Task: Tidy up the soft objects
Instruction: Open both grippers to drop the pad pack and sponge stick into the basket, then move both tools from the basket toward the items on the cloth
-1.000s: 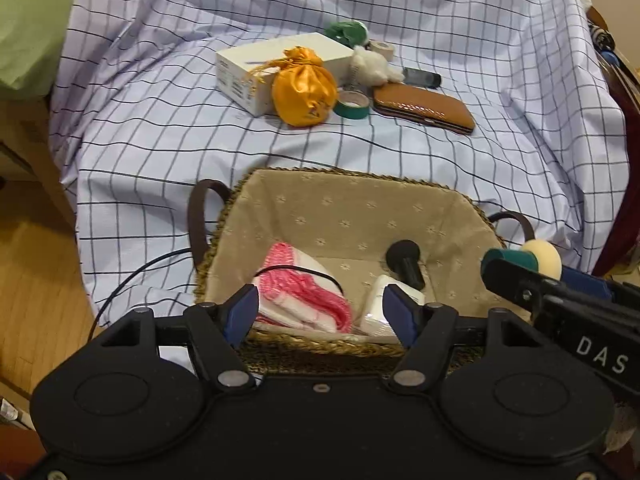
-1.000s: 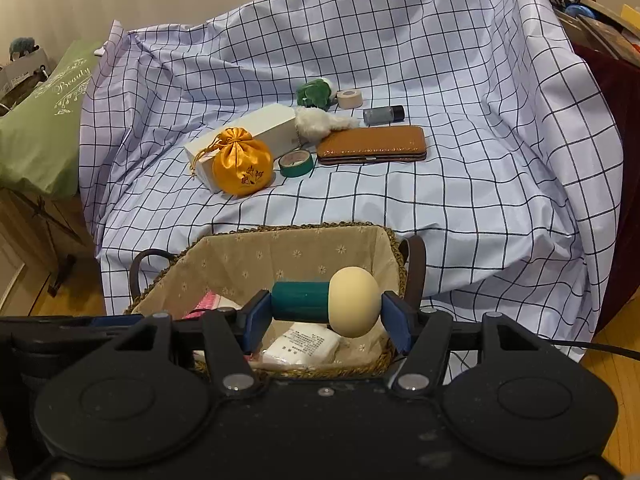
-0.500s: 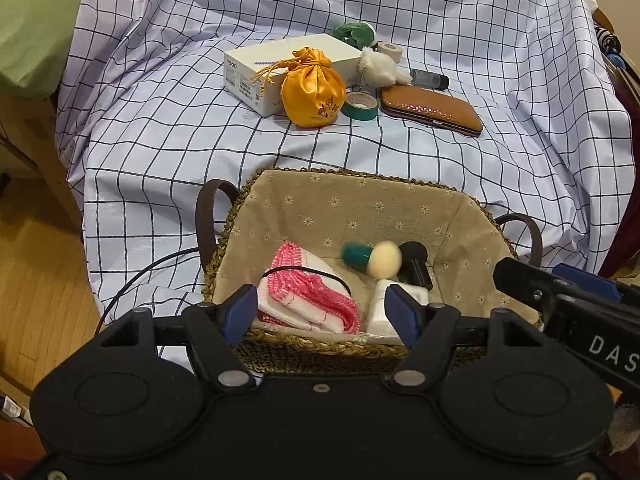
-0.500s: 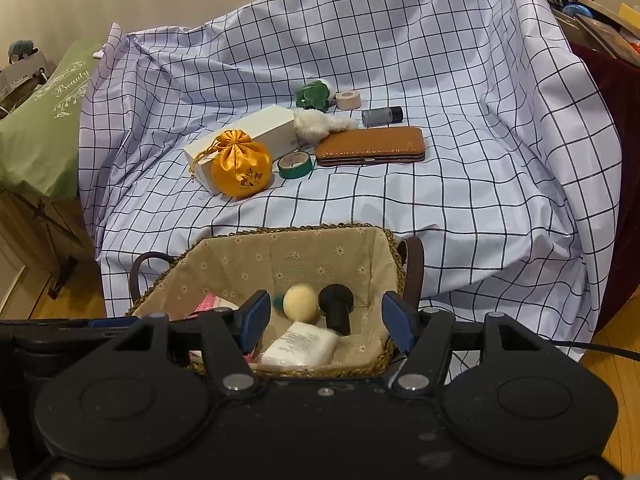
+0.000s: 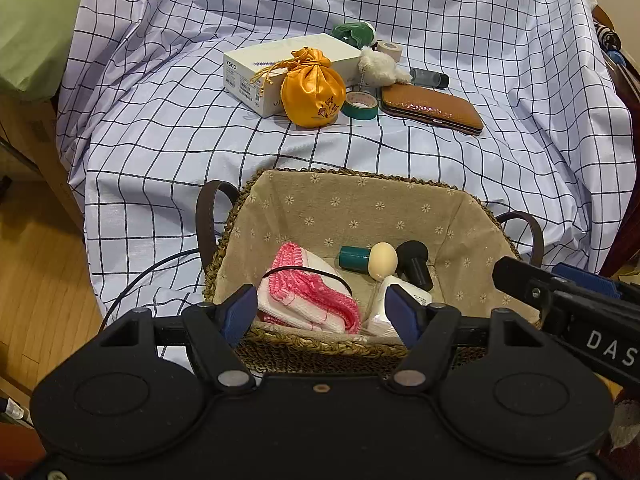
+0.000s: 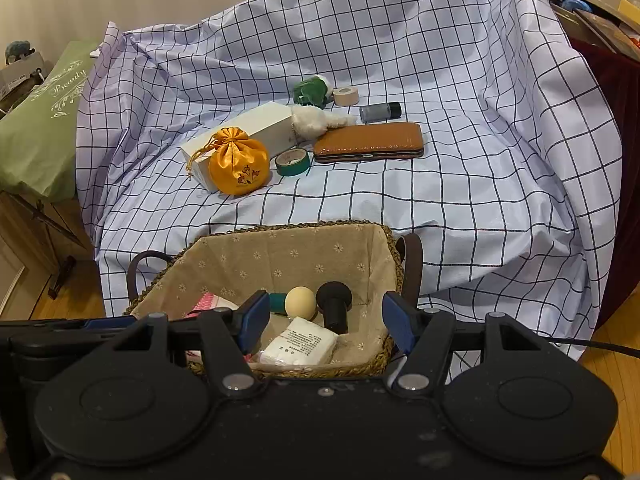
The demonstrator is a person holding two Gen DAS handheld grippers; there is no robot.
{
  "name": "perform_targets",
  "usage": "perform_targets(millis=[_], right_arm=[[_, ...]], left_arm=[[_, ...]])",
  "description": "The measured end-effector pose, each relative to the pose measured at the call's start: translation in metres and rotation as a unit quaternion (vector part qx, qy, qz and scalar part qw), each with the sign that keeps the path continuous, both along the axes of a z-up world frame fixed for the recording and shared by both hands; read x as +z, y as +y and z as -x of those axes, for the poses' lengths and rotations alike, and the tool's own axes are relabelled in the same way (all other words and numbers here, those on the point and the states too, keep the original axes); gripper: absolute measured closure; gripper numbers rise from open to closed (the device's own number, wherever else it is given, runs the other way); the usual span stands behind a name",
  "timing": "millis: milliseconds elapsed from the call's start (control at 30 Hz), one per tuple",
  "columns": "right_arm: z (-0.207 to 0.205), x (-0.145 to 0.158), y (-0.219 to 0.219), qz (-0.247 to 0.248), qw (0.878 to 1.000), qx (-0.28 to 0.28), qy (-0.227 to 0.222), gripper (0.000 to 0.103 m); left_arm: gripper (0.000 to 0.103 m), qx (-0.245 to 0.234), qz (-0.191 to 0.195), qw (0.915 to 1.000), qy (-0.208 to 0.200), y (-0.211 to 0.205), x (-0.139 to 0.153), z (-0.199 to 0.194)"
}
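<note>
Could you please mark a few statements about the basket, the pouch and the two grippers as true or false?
1. The cream puff with the teal handle lies inside the basket. True.
2. The right gripper grips that puff. False: it is open and empty.
3. The orange pouch is in the basket. False: it sits on the checked cloth, against the white box.
4. The left gripper is open. True.
5. A pink and white cloth lies in the basket. True.
</note>
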State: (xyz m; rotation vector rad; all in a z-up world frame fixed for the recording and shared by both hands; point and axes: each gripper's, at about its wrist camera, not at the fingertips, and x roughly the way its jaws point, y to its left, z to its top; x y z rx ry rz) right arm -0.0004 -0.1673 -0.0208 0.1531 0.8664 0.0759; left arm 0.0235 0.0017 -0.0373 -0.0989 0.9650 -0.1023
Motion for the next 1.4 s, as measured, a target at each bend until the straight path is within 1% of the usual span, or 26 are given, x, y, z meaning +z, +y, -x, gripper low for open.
perform_targets(millis=[333,533,567,600,667,1000,1033,1167,1400], right_arm=[[-0.008,-0.003,-0.002,0.0,1.0,-0.004,0.008,0.04],[-0.019,-0.004,-0.005,0.002,1.0,-0.012,0.017,0.04],[-0.021,-0.005,-0.005,0.001,1.0,-0.013,0.019,0.04],[-0.023,-0.005,-0.005,0.002,1.0,-0.013,0.021,0.04],[-0.027,-0.006,-0.005,0.004,1.0,-0.013,0.027,0.04],[-0.051,-0.017,-0.006,0.011,0.998,-0.011,0.064,0.039],[-0.054,-0.016,-0.005,0.013,0.998,-0.009,0.065,0.037],[-0.065,-0.01,-0.004,0.024,0.998,-0.004,0.063,0.037],[-0.099,0.004,-0.012,0.038,0.998,-0.009,0.046,0.037]], left_arm=[[0.036,0.004,-0.01,0.9999,0.005,0.003,0.001,-0.007],[0.035,-0.006,-0.024,0.9997,0.007,-0.001,0.003,-0.015],[0.035,-0.008,-0.025,0.9996,0.009,-0.001,0.003,-0.016],[0.03,-0.011,-0.026,0.9996,0.011,-0.002,0.003,-0.018],[0.026,-0.016,-0.027,0.9994,0.014,-0.003,0.003,-0.02],[0.026,-0.045,-0.037,0.9978,0.033,-0.003,0.005,-0.034],[0.026,-0.048,-0.039,0.9975,0.035,-0.003,0.006,-0.037],[0.026,-0.068,-0.038,0.9959,0.046,-0.003,0.008,-0.046],[0.026,-0.104,-0.049,0.9925,0.04,-0.005,0.02,-0.069]])
